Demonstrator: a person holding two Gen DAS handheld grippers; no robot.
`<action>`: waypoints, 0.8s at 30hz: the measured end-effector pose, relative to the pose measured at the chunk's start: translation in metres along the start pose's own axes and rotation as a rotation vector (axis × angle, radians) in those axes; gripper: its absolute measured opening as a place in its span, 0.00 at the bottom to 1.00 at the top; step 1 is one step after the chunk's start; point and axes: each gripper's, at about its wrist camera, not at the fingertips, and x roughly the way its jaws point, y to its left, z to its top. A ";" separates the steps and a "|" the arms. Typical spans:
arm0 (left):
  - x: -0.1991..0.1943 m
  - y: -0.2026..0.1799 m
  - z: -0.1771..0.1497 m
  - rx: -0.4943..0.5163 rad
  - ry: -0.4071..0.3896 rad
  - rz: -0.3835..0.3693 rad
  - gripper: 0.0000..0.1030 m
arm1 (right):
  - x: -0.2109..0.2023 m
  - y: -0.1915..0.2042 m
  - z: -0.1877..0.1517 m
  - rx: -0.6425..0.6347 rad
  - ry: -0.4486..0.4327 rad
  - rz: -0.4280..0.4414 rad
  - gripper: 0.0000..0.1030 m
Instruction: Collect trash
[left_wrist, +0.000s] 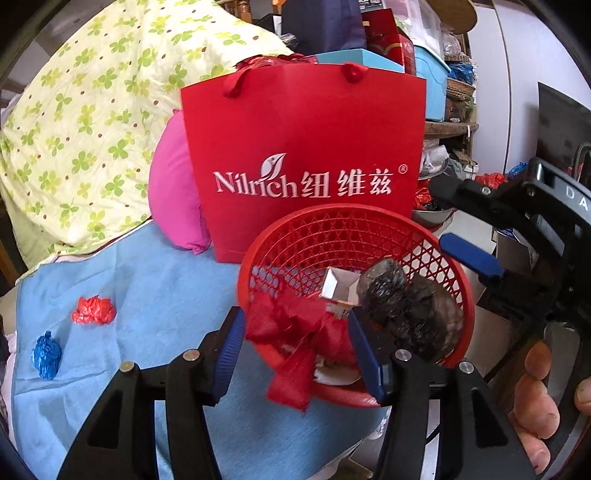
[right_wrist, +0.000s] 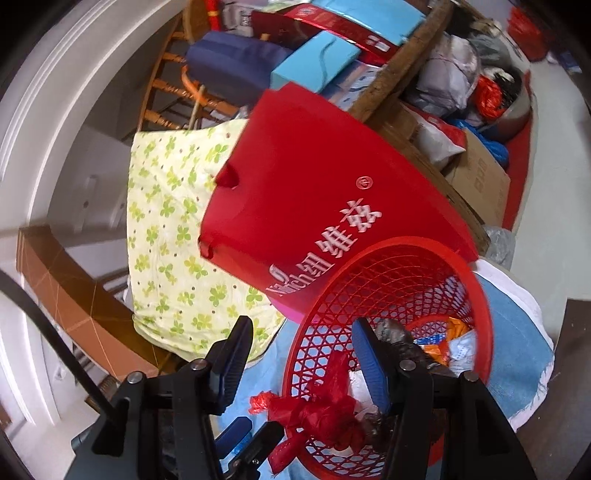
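The left claw (left_wrist: 295, 358) is nearest, its jaws partly apart over the near rim of the red basket (left_wrist: 467, 295). A crumpled red bag (left_wrist: 295, 332) lies between the blue pads (left_wrist: 229, 354), draped over the rim, but neither pad presses on it, so nothing is held. The right claw (right_wrist: 301, 365) also stands partly open with nothing gripped; in the right wrist view its right pad sits inside the basket (right_wrist: 487, 332) and its left pad outside, above the blue cloth (right_wrist: 509, 317). From the left wrist view the right claw (left_wrist: 458, 225) shows at the basket's right edge, with a hand (left_wrist: 535, 402) on its grip below.

Inside the basket lie the red bag (right_wrist: 317, 410), a dark clear wad (left_wrist: 410, 306), a small white box (left_wrist: 340, 288), and, in the right wrist view, orange and white scraps (right_wrist: 454, 347).

The basket rests on a blue cloth (left_wrist: 166, 288). Well left of it on the cloth lie two loose pieces of trash: a red wad (left_wrist: 93, 310) and, nearer and further left, a blue wad (left_wrist: 47, 356).

Just behind the basket stands a red paper bag (left_wrist: 303, 147) with white lettering, a pink cushion (left_wrist: 173, 192) beside it on the left. Behind those lies a clover-print quilt (left_wrist: 85, 122). Farthest back are stacked boxes (left_wrist: 388, 40) and cluttered shelves (left_wrist: 450, 127).
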 end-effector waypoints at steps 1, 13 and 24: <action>-0.001 0.002 -0.002 -0.003 0.000 0.002 0.57 | 0.001 0.004 -0.002 -0.015 -0.001 -0.002 0.58; -0.027 0.038 -0.019 -0.044 -0.041 0.048 0.77 | 0.009 0.048 -0.028 -0.201 -0.019 -0.007 0.58; -0.041 0.090 -0.042 -0.115 -0.039 0.108 0.77 | 0.027 0.091 -0.066 -0.353 0.006 0.016 0.58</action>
